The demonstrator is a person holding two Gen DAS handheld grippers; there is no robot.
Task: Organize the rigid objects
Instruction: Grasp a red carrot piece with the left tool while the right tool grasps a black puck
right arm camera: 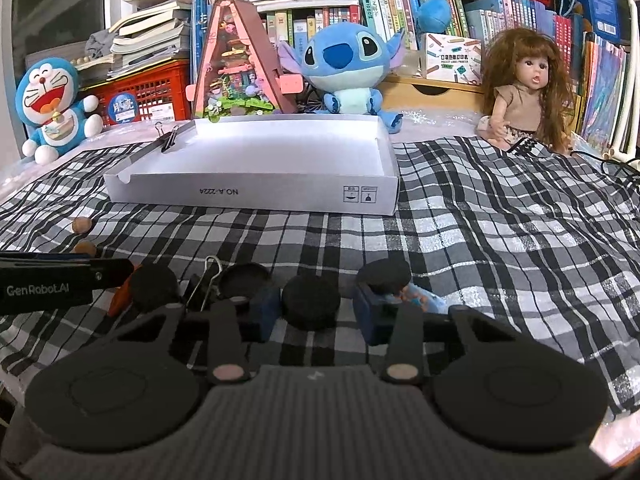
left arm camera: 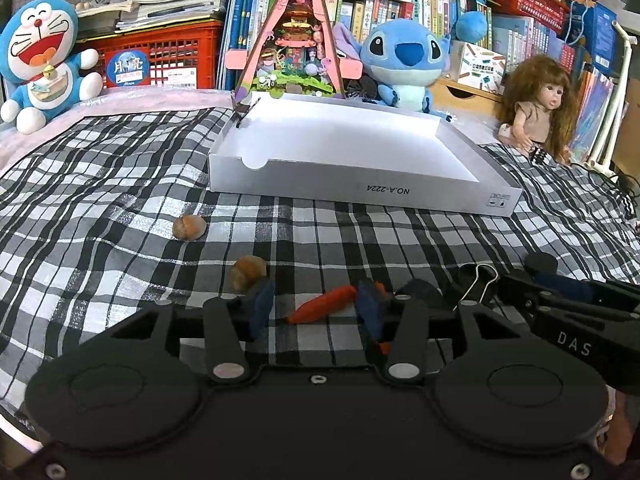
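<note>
In the left wrist view my left gripper (left arm camera: 316, 308) stands open around an orange carrot-shaped piece (left arm camera: 322, 307) that lies slantwise on the checked cloth. The carrot's right end meets the right pad; the left pad is clear of it. My right gripper (right arm camera: 316, 308) is open astride a black round disc (right arm camera: 311, 302), which touches the left pad, with a sliver of cloth showing before the right one. Three more black discs (right arm camera: 244, 278) lie beside it, one (right arm camera: 386, 276) behind the right finger. A loose binder clip (right arm camera: 204, 280) and two walnuts (left arm camera: 189, 227) (left arm camera: 249, 272) rest nearby.
A shallow white box (right arm camera: 256, 196) sits across the cloth beyond both grippers, with a binder clip (right arm camera: 168, 138) on its left rim. Plush toys, a doll (right arm camera: 520, 92) and bookshelves line the back. A small colourful figure (right arm camera: 420, 298) lies by my right finger.
</note>
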